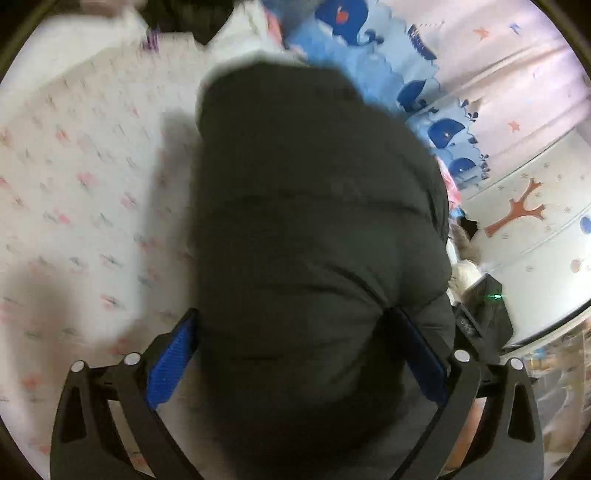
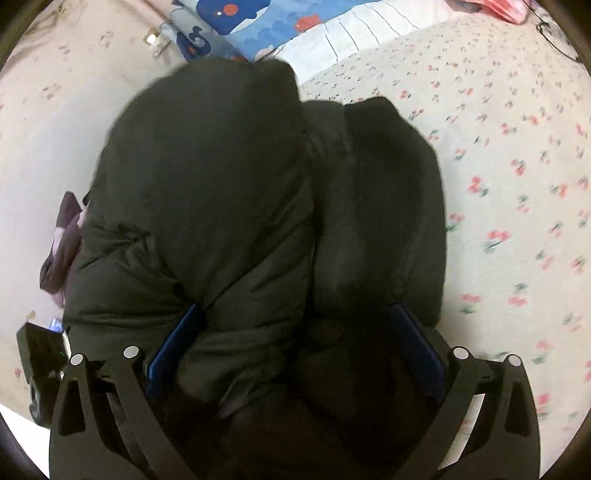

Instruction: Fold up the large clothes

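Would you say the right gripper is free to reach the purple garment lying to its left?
Probably not yet: the right gripper is full of the dark puffer jacket, whose bulk also overlaps the purple garment.

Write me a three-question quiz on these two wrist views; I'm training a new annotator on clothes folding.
1. True or false: the dark puffer jacket fills the gap between the fingers of the left hand-held gripper.
2. What pattern is on the bedsheet?
A. stripes
B. small red flowers
C. plain grey
3. Fill in: the blue pillow beyond the jacket is printed with ____.

Key: 1 true; 2 B; 3 whales. The right hand-held gripper likewise has jacket bulk between its fingers.
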`<state>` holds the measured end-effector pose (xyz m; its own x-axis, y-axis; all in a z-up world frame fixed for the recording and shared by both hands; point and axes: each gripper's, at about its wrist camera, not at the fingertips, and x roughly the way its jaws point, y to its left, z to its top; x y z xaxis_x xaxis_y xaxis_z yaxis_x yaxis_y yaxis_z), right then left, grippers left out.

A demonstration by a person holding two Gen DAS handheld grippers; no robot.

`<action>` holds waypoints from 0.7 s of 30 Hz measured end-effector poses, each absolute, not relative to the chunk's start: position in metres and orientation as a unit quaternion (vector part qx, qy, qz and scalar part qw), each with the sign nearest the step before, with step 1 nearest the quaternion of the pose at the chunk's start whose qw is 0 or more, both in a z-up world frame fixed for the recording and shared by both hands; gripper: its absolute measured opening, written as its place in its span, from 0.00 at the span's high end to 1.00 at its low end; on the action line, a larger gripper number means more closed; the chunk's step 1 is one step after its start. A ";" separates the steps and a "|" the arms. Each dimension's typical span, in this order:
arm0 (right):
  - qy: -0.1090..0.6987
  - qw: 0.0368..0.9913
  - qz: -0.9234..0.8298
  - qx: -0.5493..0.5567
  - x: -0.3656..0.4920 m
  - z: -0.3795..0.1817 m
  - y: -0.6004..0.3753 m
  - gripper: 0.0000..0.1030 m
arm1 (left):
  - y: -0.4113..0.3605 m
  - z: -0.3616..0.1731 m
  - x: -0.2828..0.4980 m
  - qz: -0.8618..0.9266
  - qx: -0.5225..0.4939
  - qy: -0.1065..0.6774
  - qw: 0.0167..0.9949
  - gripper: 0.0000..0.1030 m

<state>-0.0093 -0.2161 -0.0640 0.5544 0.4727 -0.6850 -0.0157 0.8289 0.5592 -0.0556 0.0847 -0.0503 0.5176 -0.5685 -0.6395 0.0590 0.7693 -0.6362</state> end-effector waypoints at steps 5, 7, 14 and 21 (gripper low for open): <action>0.448 0.820 0.211 0.287 -0.027 -0.066 -0.172 0.06 | 0.071 -0.023 -0.080 -0.197 -0.206 0.441 0.851 0.06; 0.456 0.813 0.235 0.277 -0.036 -0.064 -0.151 0.06 | 0.080 -0.011 -0.095 -0.184 -0.188 0.436 0.861 0.06; 0.468 0.825 0.271 0.165 -0.083 -0.051 -0.135 0.06 | 0.121 -0.014 -0.148 -0.138 -0.137 0.460 0.867 0.06; 0.300 0.925 0.232 0.026 -0.101 0.072 -0.115 0.06 | 0.094 -0.009 -0.135 -0.114 -0.073 0.439 0.888 0.06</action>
